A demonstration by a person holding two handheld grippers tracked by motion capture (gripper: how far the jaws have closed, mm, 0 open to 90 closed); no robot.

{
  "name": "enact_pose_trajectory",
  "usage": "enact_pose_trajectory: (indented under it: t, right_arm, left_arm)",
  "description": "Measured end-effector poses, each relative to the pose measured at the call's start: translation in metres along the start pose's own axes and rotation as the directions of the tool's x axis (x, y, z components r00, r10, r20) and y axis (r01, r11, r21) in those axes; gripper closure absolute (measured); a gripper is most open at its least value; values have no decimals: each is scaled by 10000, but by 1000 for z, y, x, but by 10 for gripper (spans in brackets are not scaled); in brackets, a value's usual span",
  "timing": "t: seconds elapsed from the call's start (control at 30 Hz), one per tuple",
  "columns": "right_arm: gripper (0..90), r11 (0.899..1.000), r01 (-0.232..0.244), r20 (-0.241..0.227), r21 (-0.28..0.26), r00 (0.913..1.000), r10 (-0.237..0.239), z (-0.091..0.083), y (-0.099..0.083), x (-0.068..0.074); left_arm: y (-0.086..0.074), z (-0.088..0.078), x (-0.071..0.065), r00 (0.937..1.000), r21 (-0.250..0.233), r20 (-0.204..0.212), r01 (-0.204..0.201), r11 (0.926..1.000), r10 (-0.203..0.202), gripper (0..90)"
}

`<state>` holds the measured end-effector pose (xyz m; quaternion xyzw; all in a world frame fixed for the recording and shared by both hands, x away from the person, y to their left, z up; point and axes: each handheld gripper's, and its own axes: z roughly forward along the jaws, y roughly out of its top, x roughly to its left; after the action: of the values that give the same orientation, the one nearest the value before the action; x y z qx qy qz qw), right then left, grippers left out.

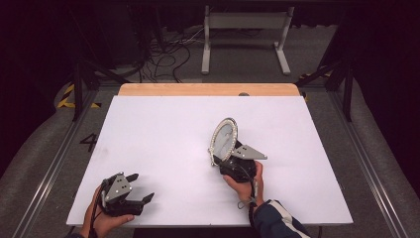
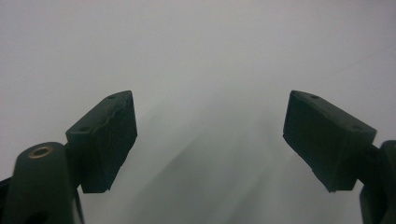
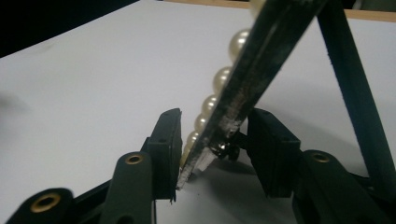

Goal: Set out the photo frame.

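One item in play: a pearl-rimmed oval mirror, upright and tilted on the white table, right of centre.
Right gripper: jaws astride the mirror's lower edge; the left pad sits against the pearls, the right pad looks just short of the back, so a firm pinch is not certain.
Left gripper: fingers spread wide, nothing between them, resting near the table's front left edge.
Done: mirror reached and bracketed.
Left: firm clamp, then whatever move follows, likely lifting or setting it.
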<state>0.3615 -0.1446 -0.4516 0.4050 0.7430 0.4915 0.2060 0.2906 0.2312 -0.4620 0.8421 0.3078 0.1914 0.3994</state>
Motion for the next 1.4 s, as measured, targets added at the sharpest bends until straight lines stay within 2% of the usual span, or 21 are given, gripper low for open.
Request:
enact_pose_trajectory:
  t: [0.03,0.47,0.7,0.93,1.0,1.1,1.2,1.33,1.4]
  right_arm:
    - [618,9999,117,-47,-44,9999,-117,0,0,1]
    - [659,9998,89,-311,199,9995,-83,-5,2,-5]
    - [689,9992,-50,-632,397,9980,75,-14,1,-11]
    - [708,9985,84,-835,543,9965,-38,-24,-2,-15]
    - [685,9988,68,-885,486,9961,-25,-26,-2,-16]
    - [599,9989,83,-894,461,9960,-41,-26,-4,-15]
    - [553,9980,99,-733,631,9973,-52,-21,-6,-11]
    - [549,9959,163,-501,894,9987,-118,-12,-8,-7]
    - [562,9955,-31,-293,944,9996,59,-7,-8,-5]
  left_arm:
    - [0,0,0,10000,15,-7,-7,10000,7,180]
    - [0,0,1,10000,-4,33,-14,10000,14,178]
    - [4,3,0,9998,-90,192,-32,10000,34,176]
    - [9,9,0,9993,-105,345,-156,9998,159,175]
    - [10,10,0,9990,-112,378,-244,9996,248,175]
    - [12,13,-1,9985,-53,421,-360,9993,361,175]
    - [14,16,-2,9980,-96,451,-435,9990,439,174]
    - [16,15,-1,9988,-275,360,-329,9991,339,161]
    - [16,14,-2,9989,-350,356,-296,9989,309,160]
